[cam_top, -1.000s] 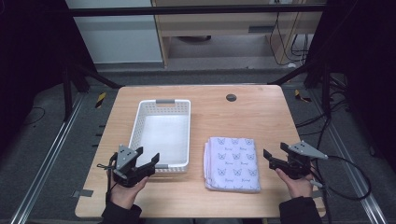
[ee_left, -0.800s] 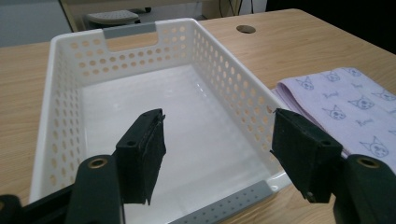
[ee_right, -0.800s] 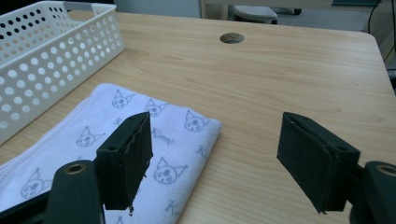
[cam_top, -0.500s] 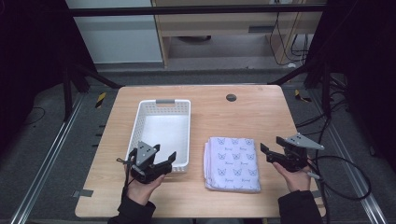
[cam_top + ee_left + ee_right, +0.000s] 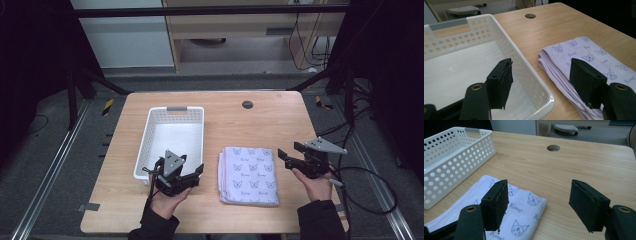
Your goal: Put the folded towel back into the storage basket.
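A white perforated basket (image 5: 145,140) stands empty at the table's left middle. To its right lies a folded lilac towel (image 5: 248,175) printed with cat faces. My left gripper (image 5: 182,168) is open at the basket's near right corner, just left of the towel; its jaws straddle the basket wall (image 5: 524,72) and the towel's edge (image 5: 584,50). My right gripper (image 5: 290,151) is open just off the towel's right side, pointing left. In the right gripper view, the open right gripper (image 5: 539,182) has its left jaw over the towel's corner (image 5: 524,205) and its right jaw over bare wood.
The wooden table (image 5: 270,125) has a round cable hole (image 5: 247,104) near its far edge. Black cables trail off the right side (image 5: 370,185). Metal rails and dark floor surround the table; a shelf unit stands beyond it.
My left gripper has moved right along the basket's front, from the near left corner to the near right corner. The right gripper has edged slightly toward the towel.
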Demonstrator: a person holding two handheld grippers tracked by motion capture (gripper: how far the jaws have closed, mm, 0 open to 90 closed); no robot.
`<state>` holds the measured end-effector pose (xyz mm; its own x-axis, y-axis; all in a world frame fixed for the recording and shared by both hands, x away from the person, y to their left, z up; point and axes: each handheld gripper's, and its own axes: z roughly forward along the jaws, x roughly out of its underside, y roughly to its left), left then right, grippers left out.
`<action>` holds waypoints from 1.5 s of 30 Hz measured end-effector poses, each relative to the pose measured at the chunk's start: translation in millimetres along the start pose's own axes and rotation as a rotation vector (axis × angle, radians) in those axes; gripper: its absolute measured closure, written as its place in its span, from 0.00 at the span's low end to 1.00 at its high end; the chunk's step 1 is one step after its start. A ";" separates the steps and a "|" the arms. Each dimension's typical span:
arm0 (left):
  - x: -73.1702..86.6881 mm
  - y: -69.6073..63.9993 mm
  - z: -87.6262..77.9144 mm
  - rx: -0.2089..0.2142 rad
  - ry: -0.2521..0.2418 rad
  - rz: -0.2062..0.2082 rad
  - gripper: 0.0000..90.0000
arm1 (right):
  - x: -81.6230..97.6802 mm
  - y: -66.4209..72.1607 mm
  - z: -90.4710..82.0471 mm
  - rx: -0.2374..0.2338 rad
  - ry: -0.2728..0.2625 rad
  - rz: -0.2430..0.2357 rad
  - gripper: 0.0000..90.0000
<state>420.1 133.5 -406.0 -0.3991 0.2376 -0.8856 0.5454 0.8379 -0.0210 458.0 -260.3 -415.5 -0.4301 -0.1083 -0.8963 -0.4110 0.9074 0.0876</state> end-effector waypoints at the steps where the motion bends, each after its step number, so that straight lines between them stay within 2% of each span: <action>1: -0.2 -2.1 1.1 0.002 0.001 0.002 0.38 | -1.4 0.0 0.5 -0.001 -0.002 -0.001 0.36; 6: -0.7 -11.4 7.0 0.021 0.008 0.004 0.39 | -7.3 1.6 6.1 -0.009 0.010 -0.012 0.36; 10: 0.2 -19.3 11.4 0.028 0.021 0.023 0.39 | -9.7 2.3 11.7 -0.019 0.012 -0.013 0.37; 16: 1.4 -26.5 18.0 0.042 0.037 0.017 0.39 | -9.0 1.9 19.1 -0.013 0.031 -0.017 0.37; 25: 7.8 -42.9 29.2 0.058 0.070 0.041 0.39 | -4.5 4.0 30.6 -0.015 0.061 -0.025 0.37; 36: 20.2 -49.5 41.3 0.066 0.110 0.030 0.41 | -0.6 4.9 40.0 -0.008 0.098 -0.035 0.38; 39: 22.8 -50.8 44.5 0.070 0.119 0.023 0.41 | 5.0 -0.6 42.8 -0.009 0.099 -0.017 0.39; 42: 25.7 -53.4 48.1 0.069 0.132 0.033 0.42 | 8.3 -3.2 44.2 -0.006 0.108 -0.012 0.39; 45: 28.9 -56.7 52.3 0.070 0.148 0.041 0.42 | 11.4 -5.0 46.7 -0.001 0.115 -0.018 0.40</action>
<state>416.2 67.2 -454.6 -0.4768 0.3444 -0.8087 0.6110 0.7913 -0.0233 492.7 -247.1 -446.5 -0.5115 -0.1708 -0.8421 -0.4204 0.9045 0.0720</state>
